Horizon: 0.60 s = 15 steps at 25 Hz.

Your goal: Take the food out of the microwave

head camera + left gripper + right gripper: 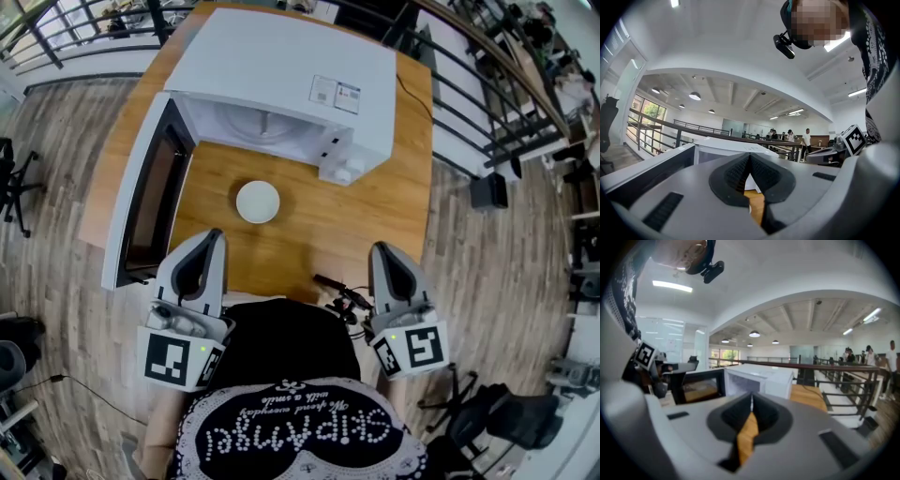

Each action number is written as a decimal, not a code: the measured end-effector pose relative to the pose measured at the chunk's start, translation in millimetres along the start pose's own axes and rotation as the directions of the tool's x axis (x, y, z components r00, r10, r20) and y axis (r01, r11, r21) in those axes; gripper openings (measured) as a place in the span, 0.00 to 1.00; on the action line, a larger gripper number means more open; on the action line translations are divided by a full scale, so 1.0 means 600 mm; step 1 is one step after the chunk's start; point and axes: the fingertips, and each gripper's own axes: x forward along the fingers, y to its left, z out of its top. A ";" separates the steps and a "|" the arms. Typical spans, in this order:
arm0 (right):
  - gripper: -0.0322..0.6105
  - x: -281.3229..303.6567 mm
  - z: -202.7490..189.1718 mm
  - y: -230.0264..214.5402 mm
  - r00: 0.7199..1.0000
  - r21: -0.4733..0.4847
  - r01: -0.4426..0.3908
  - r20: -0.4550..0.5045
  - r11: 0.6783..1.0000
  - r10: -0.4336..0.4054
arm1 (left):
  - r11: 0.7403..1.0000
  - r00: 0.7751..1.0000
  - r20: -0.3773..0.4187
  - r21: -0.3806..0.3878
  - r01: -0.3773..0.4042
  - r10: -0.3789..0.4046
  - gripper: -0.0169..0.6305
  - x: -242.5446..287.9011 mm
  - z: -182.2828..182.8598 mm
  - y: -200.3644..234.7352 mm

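The left gripper has its two jaws pressed together, and in the left gripper view the dark ribbed pads meet with nothing between them; only a strip of the wooden table shows below the tips. The right gripper is closed in the same way, and in its own view the pads touch each other and hold nothing. Both grippers sit at the near edge of the table, one on each side of the person's black shirt, and both point toward the microwave. Ahead of the left gripper and a little to its right, well apart from its tips, a white bowl stands on the table. It is outside the microwave, just in front of the open cavity. From the right gripper the bowl is ahead and to the left, farther away. What is inside the bowl I cannot tell. The microwave door is swung fully open and stands ahead of the left gripper on its left side. The right gripper view shows the white microwave ahead and its dark door to the left of it.
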 end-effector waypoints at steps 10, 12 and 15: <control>0.11 0.012 -0.008 0.000 1.000 0.003 -0.015 -0.011 1.000 0.015 | 1.000 1.000 -0.014 0.000 -0.011 0.011 0.07 0.007 -0.007 0.003; 0.11 0.015 -0.007 -0.001 1.000 0.005 -0.014 -0.010 1.000 0.014 | 1.000 1.000 -0.018 -0.004 -0.012 0.012 0.07 0.009 -0.008 0.004; 0.11 0.018 -0.006 -0.003 1.000 0.010 -0.009 -0.009 1.000 0.009 | 1.000 1.000 -0.017 -0.002 -0.007 0.007 0.07 0.012 -0.007 0.005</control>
